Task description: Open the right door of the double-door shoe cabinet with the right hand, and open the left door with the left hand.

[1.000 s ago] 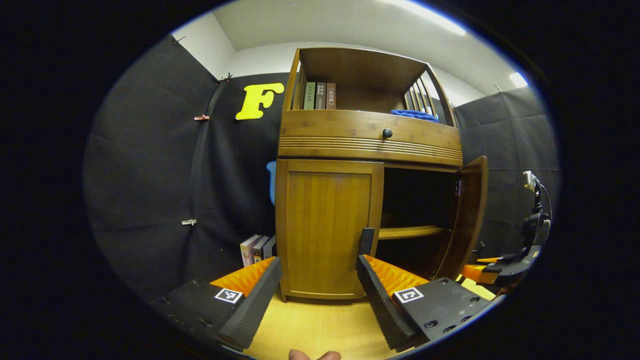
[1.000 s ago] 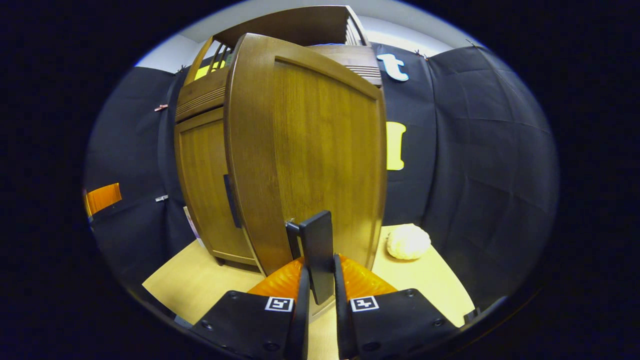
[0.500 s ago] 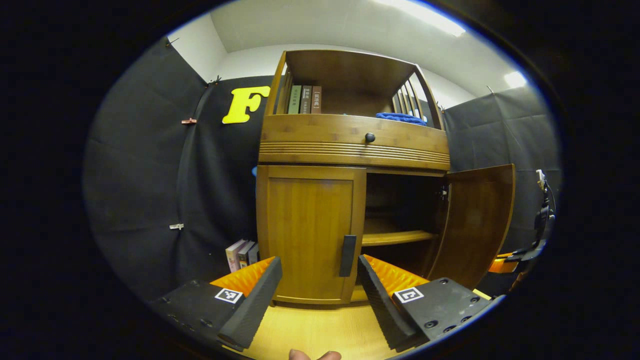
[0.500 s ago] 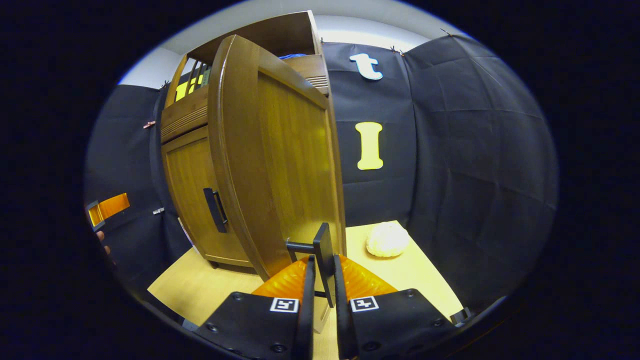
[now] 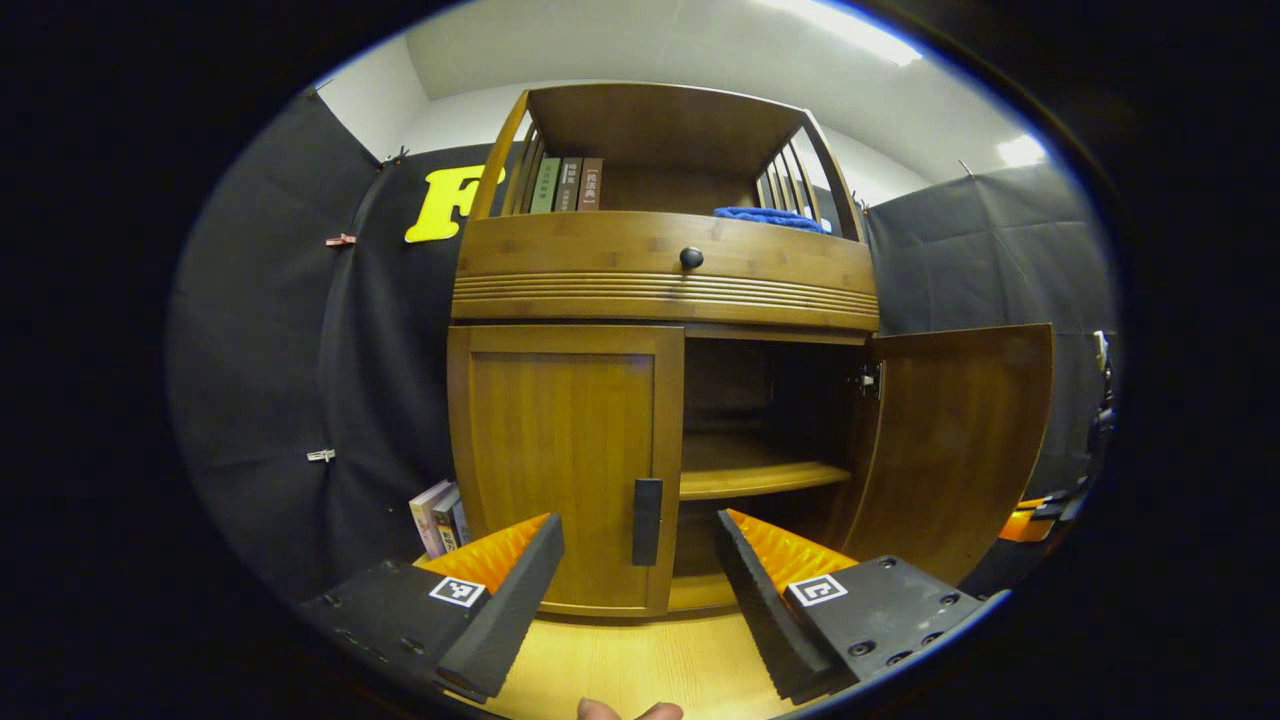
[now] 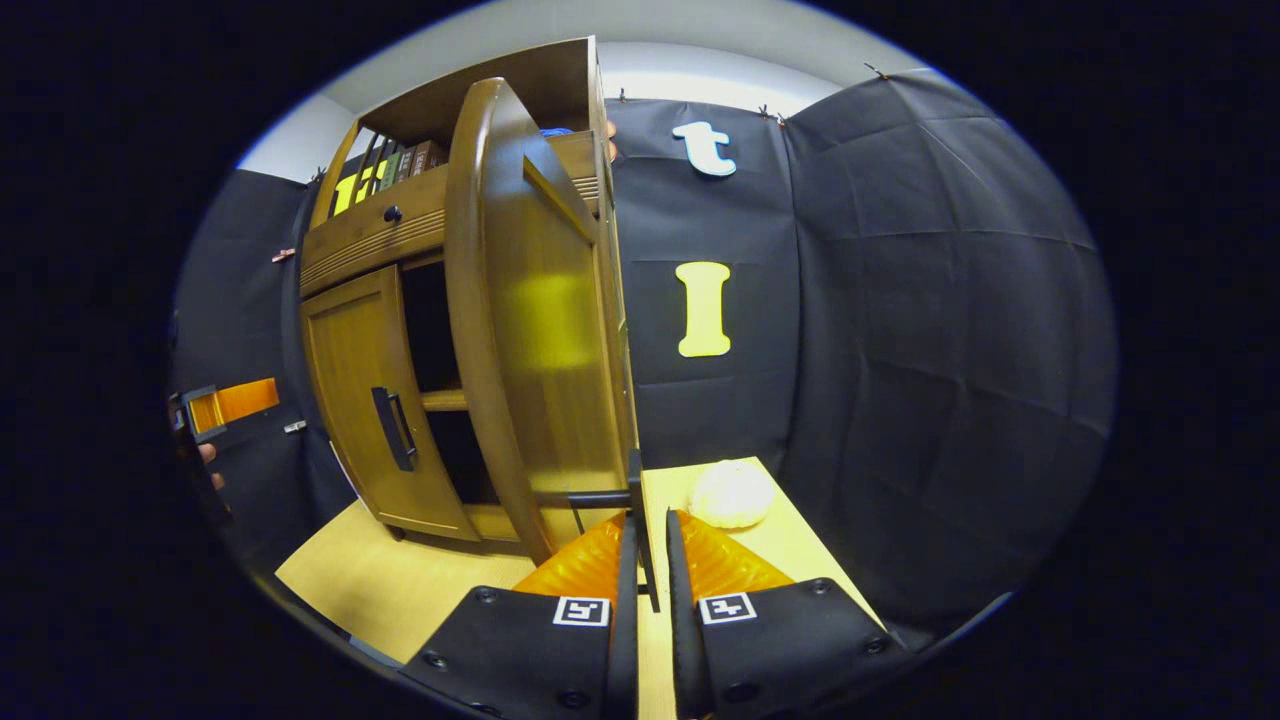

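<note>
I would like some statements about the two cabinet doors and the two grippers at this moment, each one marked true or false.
1. The right door stands open. True.
2. The right gripper is open and apart from the door. False: its fingers are shut on the right door's handle.
3. The left door is closed. True.
4. The left gripper is shut on the left door's handle. False: it is open, and the handle shows between its fingers, untouched.
5. A blue cloth lies on the lower shelf inside the cabinet. False: it lies on the open top shelf, and no thing shows on the lower shelf.
</note>
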Demonstrator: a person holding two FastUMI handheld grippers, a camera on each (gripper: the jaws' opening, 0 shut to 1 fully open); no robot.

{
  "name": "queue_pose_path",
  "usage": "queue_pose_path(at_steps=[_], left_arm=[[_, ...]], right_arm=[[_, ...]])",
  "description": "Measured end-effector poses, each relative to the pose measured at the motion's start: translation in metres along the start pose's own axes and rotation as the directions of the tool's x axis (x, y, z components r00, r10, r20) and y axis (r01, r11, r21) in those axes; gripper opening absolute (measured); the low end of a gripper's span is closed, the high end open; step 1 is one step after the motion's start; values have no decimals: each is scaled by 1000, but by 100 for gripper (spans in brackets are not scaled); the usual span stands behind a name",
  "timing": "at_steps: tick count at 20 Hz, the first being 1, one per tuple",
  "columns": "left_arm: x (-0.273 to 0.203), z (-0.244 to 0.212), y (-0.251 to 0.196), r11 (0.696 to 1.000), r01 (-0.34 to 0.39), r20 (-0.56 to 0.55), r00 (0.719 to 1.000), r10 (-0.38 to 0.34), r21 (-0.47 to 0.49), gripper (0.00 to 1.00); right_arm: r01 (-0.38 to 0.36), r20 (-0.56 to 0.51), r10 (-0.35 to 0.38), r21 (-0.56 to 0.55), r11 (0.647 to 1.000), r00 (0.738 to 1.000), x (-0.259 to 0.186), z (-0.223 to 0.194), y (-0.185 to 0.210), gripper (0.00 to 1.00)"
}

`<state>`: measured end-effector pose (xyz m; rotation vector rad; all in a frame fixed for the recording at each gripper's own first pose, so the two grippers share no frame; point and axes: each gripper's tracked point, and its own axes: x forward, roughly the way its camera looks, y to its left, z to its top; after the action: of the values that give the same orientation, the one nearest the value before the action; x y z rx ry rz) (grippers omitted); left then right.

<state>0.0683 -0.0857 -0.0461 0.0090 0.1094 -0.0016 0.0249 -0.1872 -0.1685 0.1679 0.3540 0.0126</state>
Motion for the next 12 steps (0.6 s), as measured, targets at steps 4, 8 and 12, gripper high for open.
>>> queue_pose_path(at_steps=[4,8,12], left_arm=[[22,-5,-9,1000,2,-13,1000,-2,0,94],[42,-13,-15,1000,2,-27,1000,-1,20,94],[61,-20,-15,1000,-3,-39,999,4,14,94]], right_arm=[[52,24,-51,-42,998,998,-11,8,-26,18],[65,32,-63,-59,996,998,-19,13,-36,23],[150,55,-147,-64,987,988,-29,24,-52,56]])
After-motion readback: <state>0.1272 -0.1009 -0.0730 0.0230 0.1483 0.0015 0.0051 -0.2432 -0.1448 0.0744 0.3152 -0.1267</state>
